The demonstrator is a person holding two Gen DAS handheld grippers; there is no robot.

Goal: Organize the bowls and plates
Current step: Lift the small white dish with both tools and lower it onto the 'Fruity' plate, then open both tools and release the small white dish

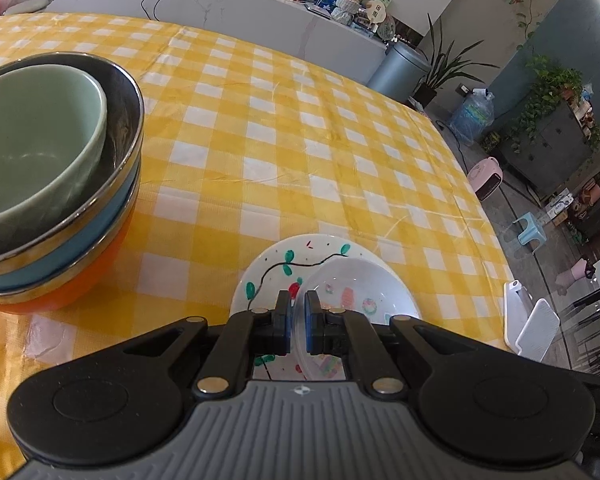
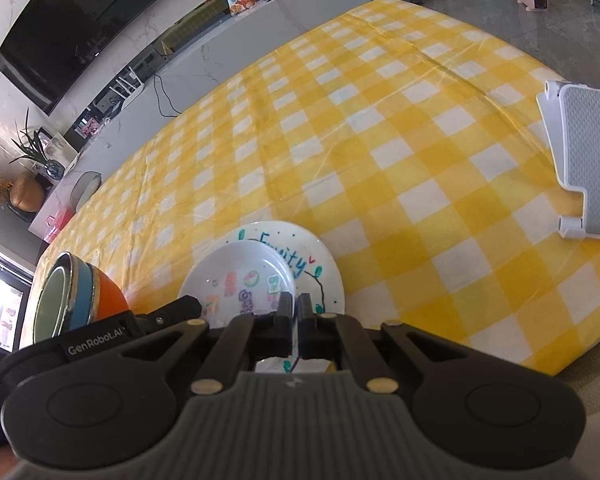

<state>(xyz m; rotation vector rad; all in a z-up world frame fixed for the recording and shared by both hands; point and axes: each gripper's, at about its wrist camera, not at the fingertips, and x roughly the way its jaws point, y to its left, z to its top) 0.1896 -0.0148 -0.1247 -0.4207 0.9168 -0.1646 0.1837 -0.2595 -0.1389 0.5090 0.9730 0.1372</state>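
Observation:
A small white plate (image 1: 354, 284) with colourful stickers lies tilted on a larger white plate (image 1: 268, 268) painted with a green vine. My left gripper (image 1: 298, 320) is shut on the small plate's near rim. In the right wrist view the small plate (image 2: 240, 276) rests on the large plate (image 2: 324, 276), which reads "Fruity". My right gripper (image 2: 296, 316) is shut on the large plate's near rim. A stack of bowls (image 1: 52, 184), green inside steel, blue and orange, stands at the left; it also shows in the right wrist view (image 2: 76, 296).
The yellow checked tablecloth (image 1: 300, 140) covers the table. A white and grey rack (image 2: 584, 160) stands at the right edge of the table; in the left wrist view it (image 1: 536, 324) sits by the right edge. A counter with snacks runs behind.

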